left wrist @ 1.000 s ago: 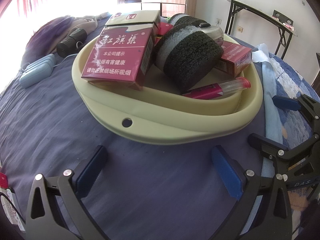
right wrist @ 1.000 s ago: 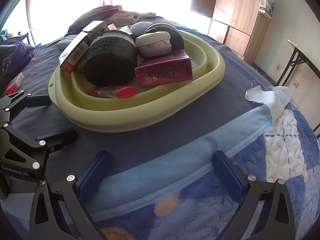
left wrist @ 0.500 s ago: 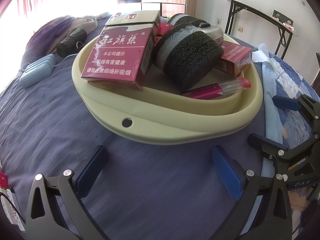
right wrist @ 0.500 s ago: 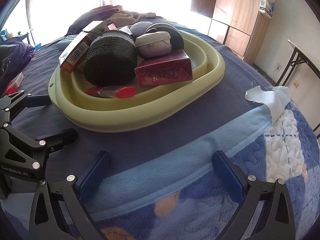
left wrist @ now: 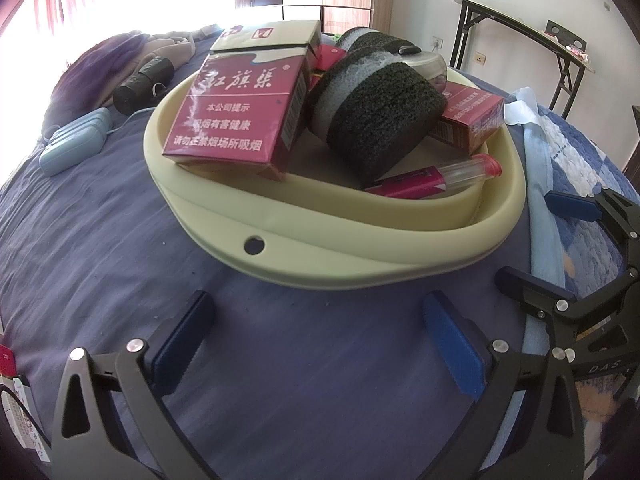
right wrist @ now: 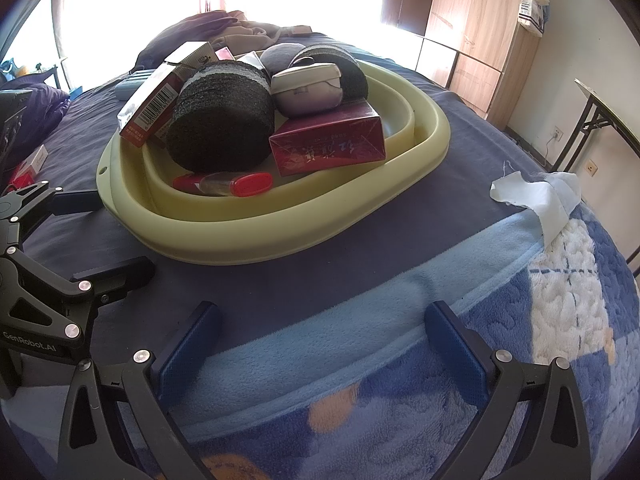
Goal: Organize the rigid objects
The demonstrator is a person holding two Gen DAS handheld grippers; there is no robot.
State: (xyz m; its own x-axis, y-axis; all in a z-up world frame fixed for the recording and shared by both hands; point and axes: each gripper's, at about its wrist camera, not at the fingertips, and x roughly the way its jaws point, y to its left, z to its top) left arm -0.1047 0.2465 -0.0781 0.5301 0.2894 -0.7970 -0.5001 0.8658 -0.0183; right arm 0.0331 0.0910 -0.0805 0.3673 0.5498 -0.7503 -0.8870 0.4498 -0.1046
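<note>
We note both claws spread and empty, the left claw [left wrist: 316, 332] and right claw [right wrist: 320, 340] resting low over the bed [left wrist: 100, 220] just short of the basin [left wrist: 340, 264]. The left view alone shows the large red box [left wrist: 236, 120] face-on; the right view alone shows the small pale case [right wrist: 308, 86] atop the dark sponge rolls [right wrist: 224, 120].

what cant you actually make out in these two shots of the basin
- Basin floor: both views, covered by the big red box and black foam roll.
- Items behind the roll: left wrist view, only slivers show.
- Small red and white packet: left wrist view, cut off by the left edge.
- Window area: both views, blown out by glare.
- Both claws open, nothing held.
</note>
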